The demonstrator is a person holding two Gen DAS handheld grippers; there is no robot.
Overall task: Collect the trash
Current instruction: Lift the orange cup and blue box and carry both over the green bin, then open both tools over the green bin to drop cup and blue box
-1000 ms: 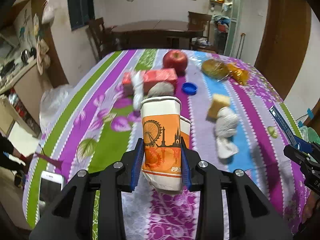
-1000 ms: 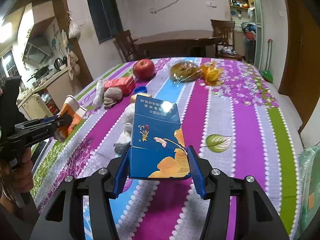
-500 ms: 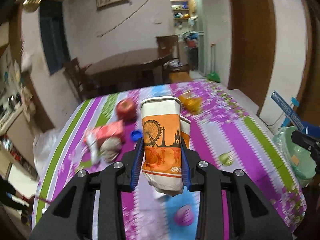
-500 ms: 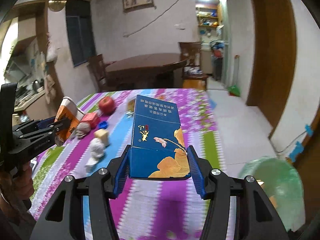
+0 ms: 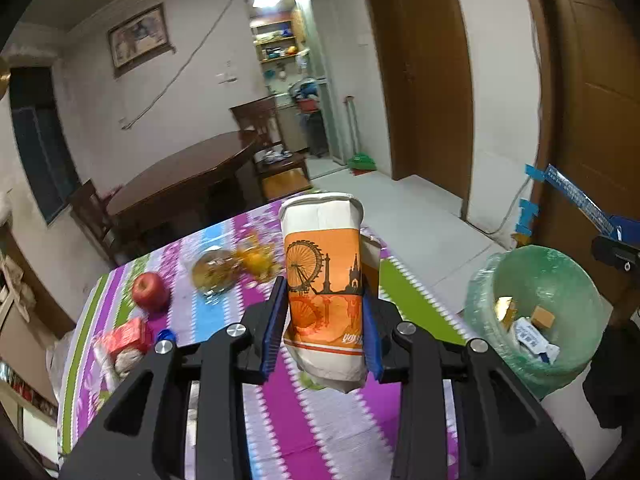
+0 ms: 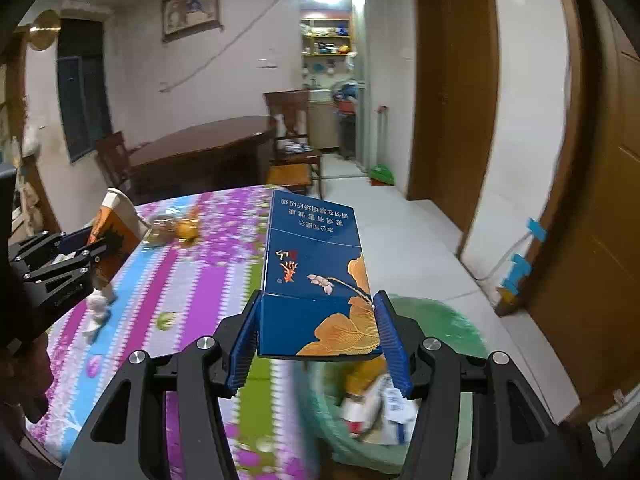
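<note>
The left gripper (image 5: 324,332), black with blue ribbed pads, is clenched on a squashed paper cup (image 5: 324,280), white at the rim with an orange band printed with a Ferris wheel and skyline. The cup stands upright between the pads, held in the air above the table's near right part; in the right wrist view the same cup (image 6: 114,232) appears tilted at the far left, in that gripper (image 6: 86,254).

The right gripper (image 6: 318,340) grasps a flat dark blue cardboard box (image 6: 316,276) printed with orange-gold leaves and white characters. Its pads press the box's two lower side edges, and the box juts forward, partly over a round bin lined with a green plastic bag (image 5: 536,312). That bin stands on the floor just beside the table's right edge; cartons and paper scraps lie inside it.

The table (image 5: 408,300) wears a cloth striped in purple, green, blue and white with flower prints. Towards its far left corner sits a red apple (image 5: 150,290); near the left edge lies a red carton (image 5: 128,334) with a blue bottle cap (image 5: 166,335) beside it. Near the far edge rest a clear bag with brownish contents (image 5: 214,274) and an orange wrapper (image 5: 256,260), touching each other.
</note>
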